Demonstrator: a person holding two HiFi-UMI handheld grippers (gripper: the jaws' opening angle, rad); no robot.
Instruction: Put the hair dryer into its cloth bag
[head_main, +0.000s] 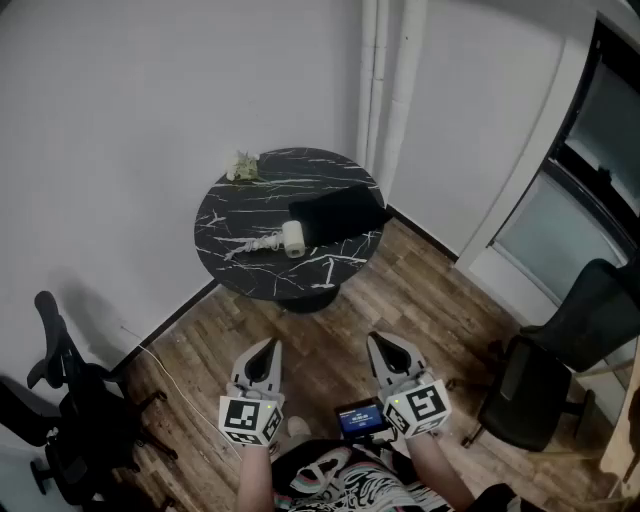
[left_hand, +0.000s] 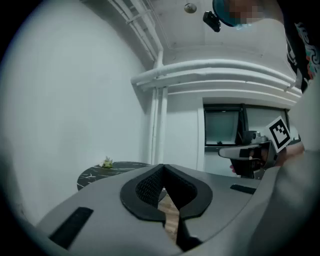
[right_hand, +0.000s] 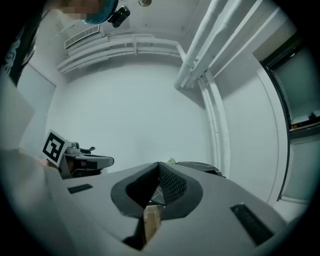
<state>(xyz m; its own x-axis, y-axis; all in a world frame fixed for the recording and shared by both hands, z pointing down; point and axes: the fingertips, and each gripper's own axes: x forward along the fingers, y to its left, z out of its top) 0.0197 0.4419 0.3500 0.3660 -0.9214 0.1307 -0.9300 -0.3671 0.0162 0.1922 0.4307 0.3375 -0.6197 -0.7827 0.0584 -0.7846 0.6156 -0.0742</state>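
Left gripper: the grey hand-held left gripper sits at the lower centre-left of the head view. Its own view shows the black ribbed pads closed against each other with nothing between them.
Right gripper: the grey hand-held right gripper sits at the lower centre-right, beside the left one. Its jaws are likewise pressed together and empty.
Hair dryer: the white, round-nosed hair dryer lies on its side on the round black marble-patterned table at the upper centre of the head view. It is well apart from both grippers and above them in the frame, and a pale length trails from it toward the left.
Cloth bag: the black cloth bag lies flat on the table just right of the hair dryer. Whether the two touch cannot be told.
Table edges: the hair dryer rests near the middle of the table, and the cloth bag reaches toward the right rim. A small pale green sprig sits at the far left rim.
Open room: a stretch of brown wooden plank floor lies between the grippers and the table's near edge.
Left margin: a black office chair stands at the lower left.
Right margin: a dark swivel chair stands at the lower right, below a window.
Background: a white wall with white vertical pipes rises just behind the table.
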